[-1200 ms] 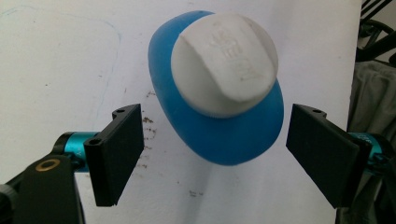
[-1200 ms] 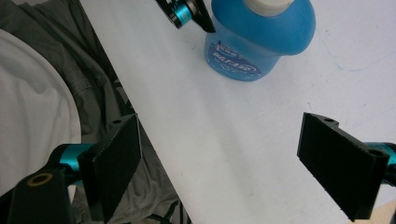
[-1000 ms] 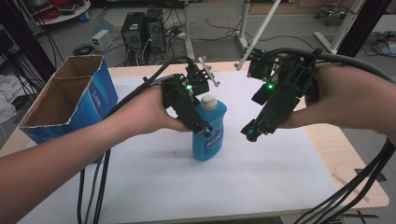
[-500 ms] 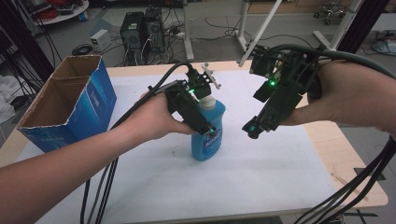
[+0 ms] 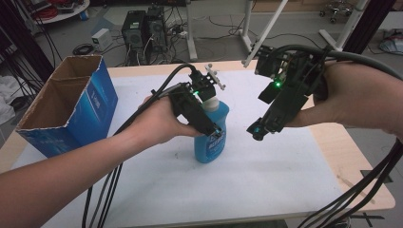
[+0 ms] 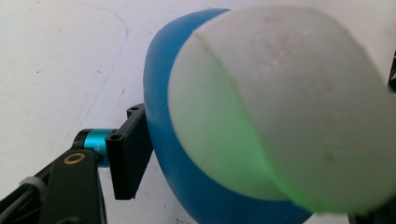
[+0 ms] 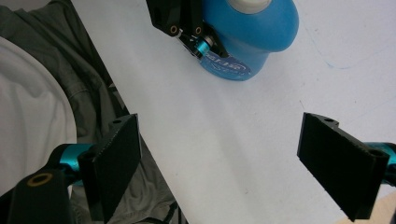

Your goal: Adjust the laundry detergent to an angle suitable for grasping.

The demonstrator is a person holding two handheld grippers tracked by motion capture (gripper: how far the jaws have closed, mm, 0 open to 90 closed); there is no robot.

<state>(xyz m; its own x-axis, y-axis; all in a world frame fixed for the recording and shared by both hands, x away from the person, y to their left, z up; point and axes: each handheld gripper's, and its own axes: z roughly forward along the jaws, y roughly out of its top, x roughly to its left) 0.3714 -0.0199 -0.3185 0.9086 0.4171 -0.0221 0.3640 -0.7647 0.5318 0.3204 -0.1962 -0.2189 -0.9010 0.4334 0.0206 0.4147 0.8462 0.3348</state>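
A blue bottle (image 5: 211, 145) with a white cap (image 5: 212, 103) stands upright on the white mat. My left gripper (image 5: 215, 129) comes down over it from the left, and its jaws have just been closing with the bottle between them. In the left gripper view one black pad (image 6: 130, 154) presses against the blue bottle (image 6: 161, 116) below the cap (image 6: 289, 107); the other jaw is hidden at the right edge. My right gripper (image 5: 256, 129) hovers open a little right of the bottle, tilted down. Its wide-apart jaws (image 7: 224, 158) hold nothing, and the bottle (image 7: 254, 37) lies beyond them.
An open blue cardboard box (image 5: 71, 114) stands at the table's left. The white mat (image 5: 266, 175) covers most of the wooden table (image 5: 354, 156). Black cables trail from both grippers toward the near edge. The person's clothing (image 7: 46, 116) lies beyond the table edge.
The left gripper's jaws have closed in on the bottle, which stands where it stood. The right gripper has kept its place and stays open.
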